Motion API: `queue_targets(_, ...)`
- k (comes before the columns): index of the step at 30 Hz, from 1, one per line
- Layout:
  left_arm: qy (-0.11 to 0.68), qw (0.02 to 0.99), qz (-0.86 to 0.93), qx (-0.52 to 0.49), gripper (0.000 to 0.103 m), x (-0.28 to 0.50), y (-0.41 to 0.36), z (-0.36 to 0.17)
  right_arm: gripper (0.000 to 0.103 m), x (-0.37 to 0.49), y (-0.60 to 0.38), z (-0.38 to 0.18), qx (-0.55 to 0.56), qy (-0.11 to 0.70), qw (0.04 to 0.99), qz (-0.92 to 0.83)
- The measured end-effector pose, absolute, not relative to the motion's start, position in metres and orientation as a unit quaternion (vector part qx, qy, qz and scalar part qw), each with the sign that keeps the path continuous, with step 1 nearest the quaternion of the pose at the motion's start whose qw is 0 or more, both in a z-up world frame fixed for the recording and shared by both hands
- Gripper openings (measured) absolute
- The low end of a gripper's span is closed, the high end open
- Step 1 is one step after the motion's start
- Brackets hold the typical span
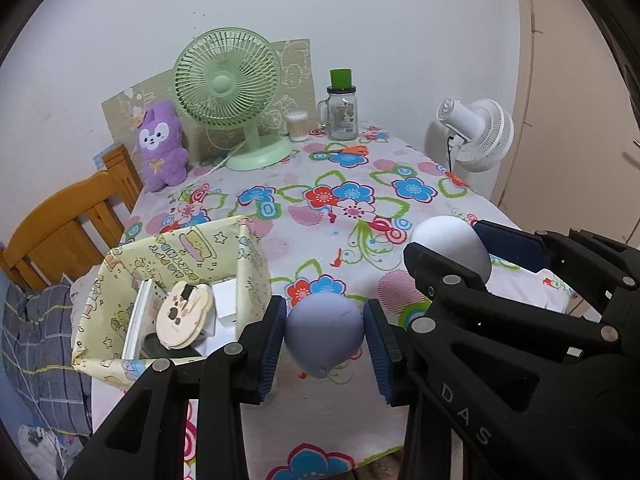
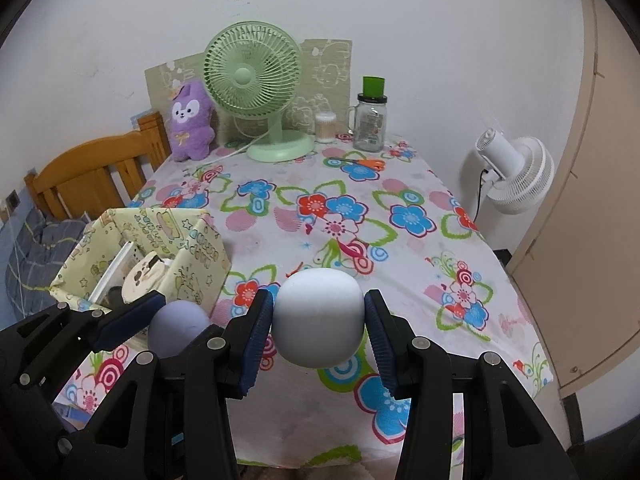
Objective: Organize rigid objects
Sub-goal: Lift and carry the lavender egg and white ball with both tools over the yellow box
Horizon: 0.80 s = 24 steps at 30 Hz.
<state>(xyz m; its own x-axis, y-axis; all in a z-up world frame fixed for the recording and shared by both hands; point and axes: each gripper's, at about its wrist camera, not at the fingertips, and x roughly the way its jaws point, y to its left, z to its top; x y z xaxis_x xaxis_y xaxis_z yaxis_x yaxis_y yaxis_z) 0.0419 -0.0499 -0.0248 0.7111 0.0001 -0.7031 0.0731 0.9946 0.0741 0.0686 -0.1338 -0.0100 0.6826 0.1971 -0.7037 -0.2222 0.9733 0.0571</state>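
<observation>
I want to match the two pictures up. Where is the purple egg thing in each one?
Left wrist view: the purple egg sits low in the middle, pinched in the left gripper.
Right wrist view: it peeks out at lower left, partly hidden behind the right gripper, which holds the white egg.
Shared landmark: the yellow patterned box stands just left of it in both.

The lilac egg-shaped object (image 1: 324,330) and the pale white rounded object (image 2: 319,318) both look smooth and matt, like soft plastic. The near-left box covered in yellow cartoon paper (image 1: 248,268) has a slight gloss, and the flowered cotton-like tablecloth (image 1: 320,224) is matt. At the far side, the purple plush rabbit (image 1: 162,146) is fuzzy, the green fan (image 1: 228,84) is smooth plastic, the clear jar (image 1: 342,116) is glossy glass, and the chair (image 1: 60,220) is varnished wood.
</observation>
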Motion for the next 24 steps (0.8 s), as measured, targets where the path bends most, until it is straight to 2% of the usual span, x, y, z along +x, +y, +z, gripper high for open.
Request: queue_targets(24, 0.384, 0.923, 0.005, 0.034, 0.041, 0.065, 0.008, -0.021, 0.050, 0.097, -0.071, 0.000, -0.047, 0.379, 0.912, 0.152)
